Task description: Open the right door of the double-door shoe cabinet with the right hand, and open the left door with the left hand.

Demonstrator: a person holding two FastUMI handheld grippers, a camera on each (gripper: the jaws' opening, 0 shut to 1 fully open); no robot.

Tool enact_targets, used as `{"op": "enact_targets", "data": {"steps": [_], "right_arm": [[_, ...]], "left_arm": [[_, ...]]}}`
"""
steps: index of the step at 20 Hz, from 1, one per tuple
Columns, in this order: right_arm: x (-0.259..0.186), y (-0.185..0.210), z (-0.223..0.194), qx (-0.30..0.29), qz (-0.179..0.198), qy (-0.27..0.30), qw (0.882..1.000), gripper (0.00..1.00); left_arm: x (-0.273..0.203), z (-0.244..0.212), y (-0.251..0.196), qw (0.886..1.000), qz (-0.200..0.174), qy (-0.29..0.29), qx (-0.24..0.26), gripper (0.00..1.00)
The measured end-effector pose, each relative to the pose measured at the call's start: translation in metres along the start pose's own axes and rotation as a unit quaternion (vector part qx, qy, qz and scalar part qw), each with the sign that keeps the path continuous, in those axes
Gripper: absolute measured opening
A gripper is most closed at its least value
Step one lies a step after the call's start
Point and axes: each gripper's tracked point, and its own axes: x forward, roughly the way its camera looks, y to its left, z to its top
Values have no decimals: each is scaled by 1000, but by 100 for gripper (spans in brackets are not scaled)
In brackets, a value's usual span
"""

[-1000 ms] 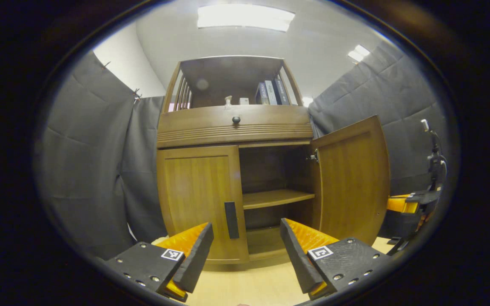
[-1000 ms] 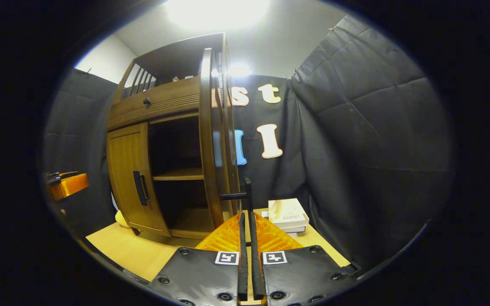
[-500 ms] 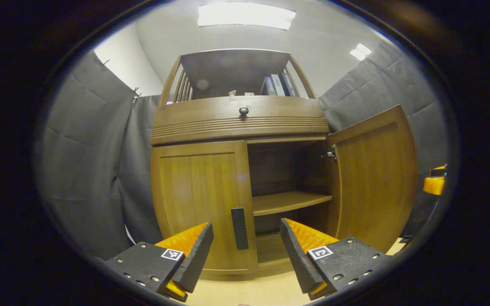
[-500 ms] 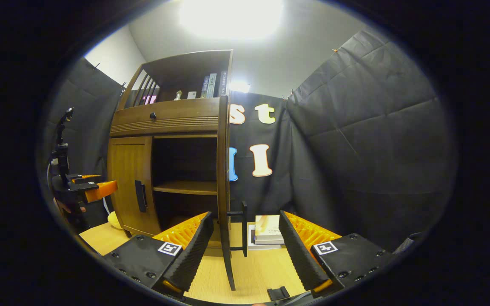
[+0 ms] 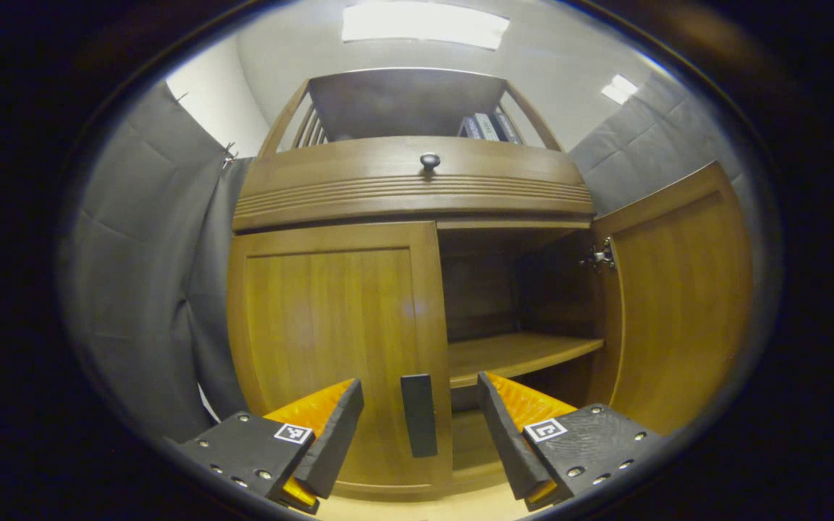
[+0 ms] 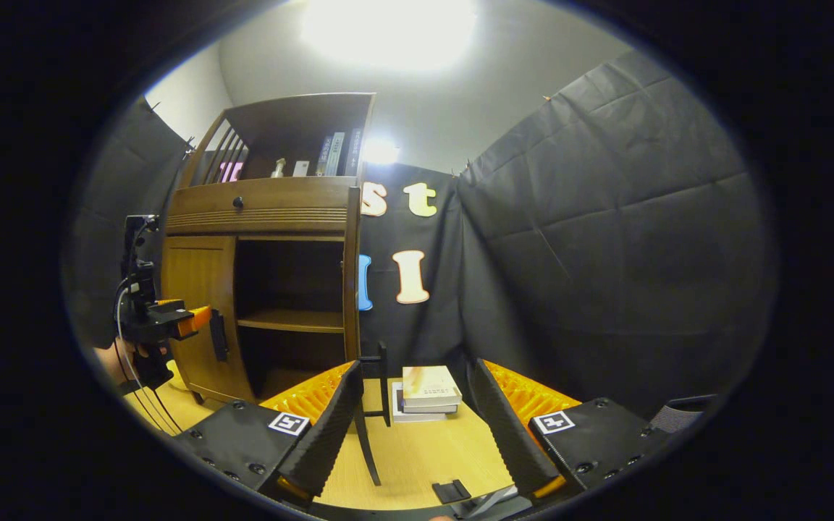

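Left gripper view: looks level at the brown wooden double-door shoe cabinet (image 5: 417,289), left gripper (image 5: 420,427) spread wide, fingers either side of the black vertical bar handle (image 5: 418,414) on the flat wooden left door (image 5: 337,340), not pressing it. Left door closed; flat wooden right door (image 5: 677,304) swung wide, exposing a bare wooden inner shelf (image 5: 518,351). Above, a drawer front with a round dark knob (image 5: 429,161) and upright books (image 5: 488,126) on the top shelf.

Right gripper view: right gripper (image 6: 410,420) spread wide, holding nothing, low over the pale wooden floor (image 6: 417,463). Right door (image 6: 351,289) edge-on, its black handle (image 6: 381,380) between the fingers but farther off. Stacked pale books (image 6: 426,391) on the floor beyond. At left, the left gripper (image 6: 196,318) held by a hand (image 6: 116,358), tips close by the left door's handle (image 6: 218,335), possibly touching; too small to tell.
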Motion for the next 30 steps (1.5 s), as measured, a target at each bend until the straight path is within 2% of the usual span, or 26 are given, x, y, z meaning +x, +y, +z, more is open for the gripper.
{"op": "enact_targets", "data": {"steps": [5,7,8,9,10,11,12,13,14,18,20,21,24,27,28,30], "right_arm": [[-15,-16,-3,2,-31,10,999,92],[-21,-20,-3,4,-39,12,999,96],[-23,-23,-3,3,-44,13,999,92],[-26,-25,-3,3,-47,14,999,96],[-27,-26,-4,3,-49,15,999,92],[-28,-27,-5,3,-51,17,999,92],[-29,-26,-5,3,-52,19,998,92],[-30,-26,-7,2,-52,21,998,92],[-30,-26,-8,0,-52,23,998,96],[-28,-21,-8,0,-43,26,999,96],[-25,-18,-7,0,-37,24,999,92],[-25,-17,-6,0,-33,23,999,96],[-21,-13,-4,2,-21,18,1000,96],[-16,-7,-4,7,-5,17,1000,96],[-14,-4,-5,7,0,18,1000,96],[-10,3,-5,8,13,19,1000,96]], "left_arm": [[37,-30,2,1000,-2,17,-4,92],[49,-40,6,1000,0,25,-10,92],[54,-46,9,999,1,30,-13,92],[57,-52,12,999,2,36,-16,92],[61,-55,13,999,5,40,-17,92],[63,-58,14,999,7,43,-17,89],[65,-62,13,999,6,49,-16,92],[65,-62,13,999,7,48,-13,82],[68,-64,14,999,12,47,-9,73],[69,-65,7,999,-1,47,-9,37],[69,-67,8,998,6,55,-3,31],[68,-69,7,998,6,65,-7,29],[60,-69,7,996,1,82,-27,20],[41,-65,9,997,-3,76,-27,23],[35,-64,10,997,-2,76,-28,17],[22,-62,13,997,-2,76,-32,21]]}}
